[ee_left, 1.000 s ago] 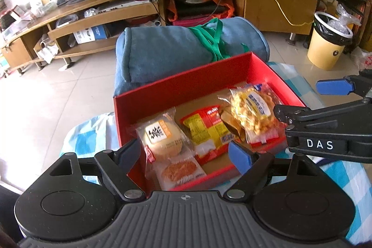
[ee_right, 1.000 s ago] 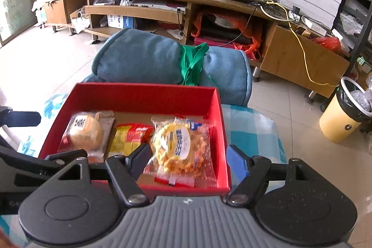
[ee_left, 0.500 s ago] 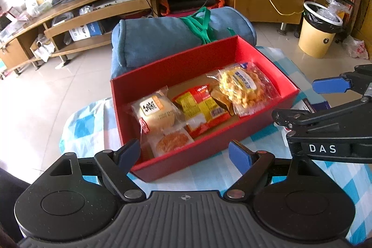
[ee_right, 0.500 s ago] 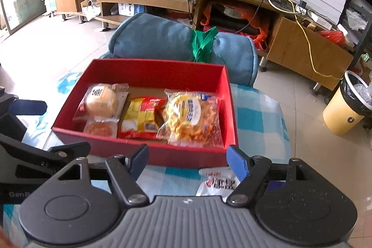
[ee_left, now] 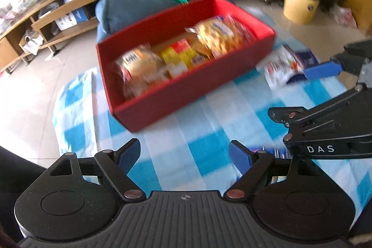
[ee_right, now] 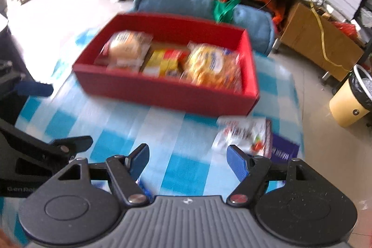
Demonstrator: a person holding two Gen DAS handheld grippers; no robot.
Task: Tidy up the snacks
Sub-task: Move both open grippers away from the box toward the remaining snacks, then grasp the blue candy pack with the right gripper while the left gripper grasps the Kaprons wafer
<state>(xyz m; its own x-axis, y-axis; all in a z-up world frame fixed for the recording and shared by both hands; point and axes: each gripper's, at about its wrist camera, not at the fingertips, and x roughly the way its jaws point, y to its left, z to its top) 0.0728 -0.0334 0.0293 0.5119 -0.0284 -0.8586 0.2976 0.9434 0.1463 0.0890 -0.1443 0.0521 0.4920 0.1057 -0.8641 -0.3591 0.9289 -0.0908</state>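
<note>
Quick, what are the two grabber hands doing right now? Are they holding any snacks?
Left gripper: open, holding nothing.
Right gripper: open, holding nothing.

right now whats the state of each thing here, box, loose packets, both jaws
red box: lidless, holding snack packets
white packet: outside the box, on the cloth
purple packet: on the cloth, partly under the white one
left gripper: jaws open, empty
right gripper: jaws open, empty
</note>
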